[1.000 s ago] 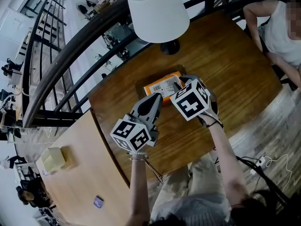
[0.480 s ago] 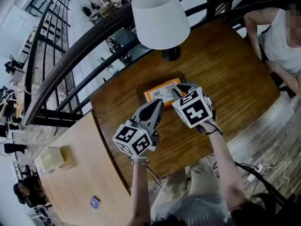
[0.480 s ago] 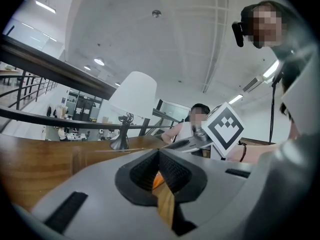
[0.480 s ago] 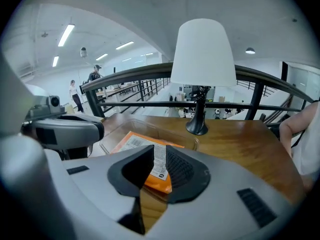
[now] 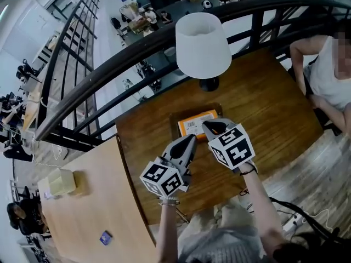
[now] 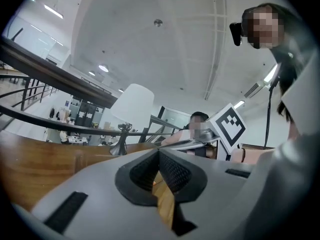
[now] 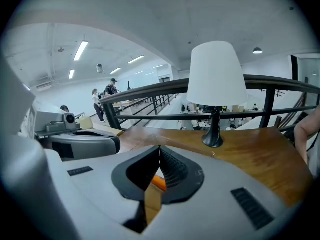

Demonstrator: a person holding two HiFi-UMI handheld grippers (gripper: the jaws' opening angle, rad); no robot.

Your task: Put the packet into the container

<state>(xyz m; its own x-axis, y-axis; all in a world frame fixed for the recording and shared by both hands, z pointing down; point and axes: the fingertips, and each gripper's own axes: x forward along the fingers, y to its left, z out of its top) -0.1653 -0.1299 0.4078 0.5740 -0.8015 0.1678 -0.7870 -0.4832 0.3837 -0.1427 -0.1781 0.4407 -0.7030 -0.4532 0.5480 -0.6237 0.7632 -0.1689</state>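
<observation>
Head view: packet [image 5: 195, 126] in container [image 5: 174, 126] at right gripper [image 5: 208, 124] tip; left gripper [image 5: 192, 139] beside; both closed.

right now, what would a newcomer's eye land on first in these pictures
Probably the big white lamp standing at the far side of the round wooden table. Next comes the orange packet, lying in what looks like a shallow dark tray mid-table. The left gripper and right gripper, each carrying a black-and-white marker cube, point at it with jaws together.
</observation>
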